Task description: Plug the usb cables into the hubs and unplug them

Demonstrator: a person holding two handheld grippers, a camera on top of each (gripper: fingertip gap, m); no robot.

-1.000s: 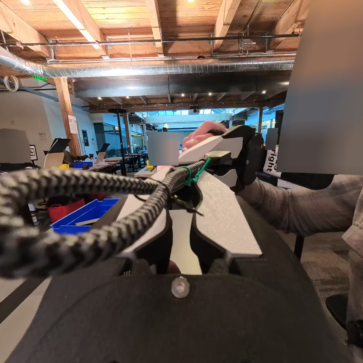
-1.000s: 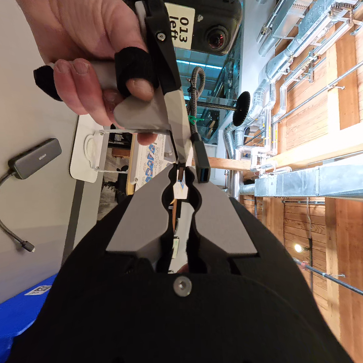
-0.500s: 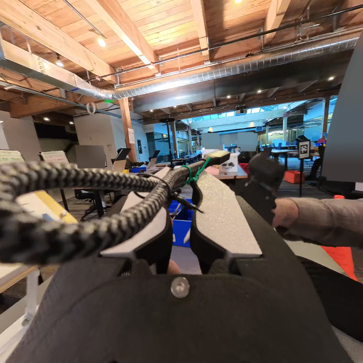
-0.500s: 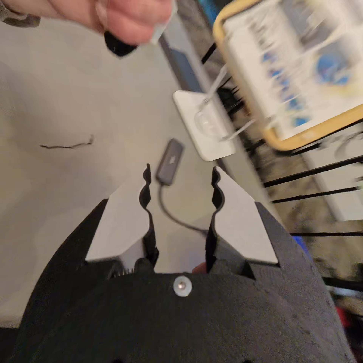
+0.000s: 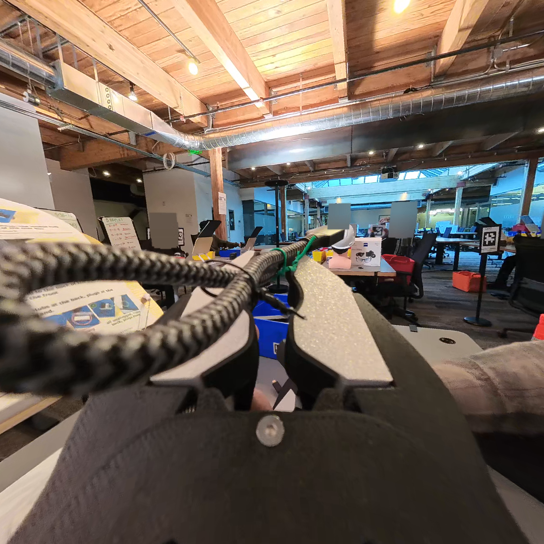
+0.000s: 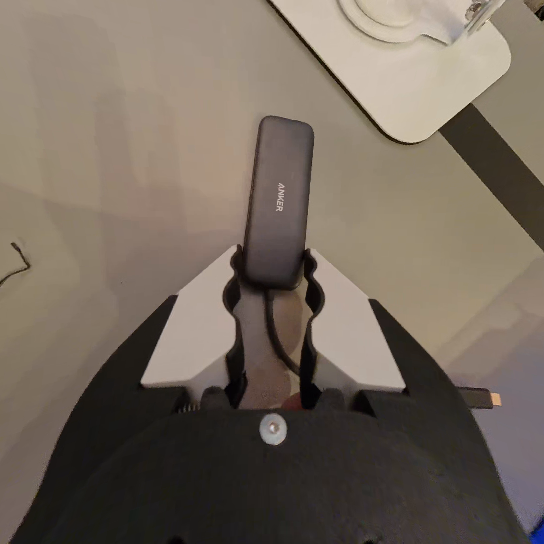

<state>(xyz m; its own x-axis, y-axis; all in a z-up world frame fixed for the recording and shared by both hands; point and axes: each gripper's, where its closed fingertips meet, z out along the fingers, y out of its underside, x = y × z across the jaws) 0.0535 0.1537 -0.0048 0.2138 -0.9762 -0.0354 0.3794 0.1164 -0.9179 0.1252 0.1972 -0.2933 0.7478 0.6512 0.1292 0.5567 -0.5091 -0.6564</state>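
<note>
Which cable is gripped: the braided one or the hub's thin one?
The braided cable, pinched near its plug in the left gripper. The thin cable lies loose behind the hub, between the right gripper's fingers.

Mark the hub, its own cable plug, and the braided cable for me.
hub [image 6: 278, 203], right wrist view, middle of its dark top face.
hub's plug [image 6: 482, 398], right wrist view, its black shell beside the gripper body.
braided cable [image 5: 164, 265], left wrist view, its upper strand.

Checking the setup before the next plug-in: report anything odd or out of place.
Nothing looks damaged. One oddity: the braided cable in the left gripper is looped on itself and cinched with a green tie. The right gripper straddles the grey hub, which lies flat on the table.
</note>
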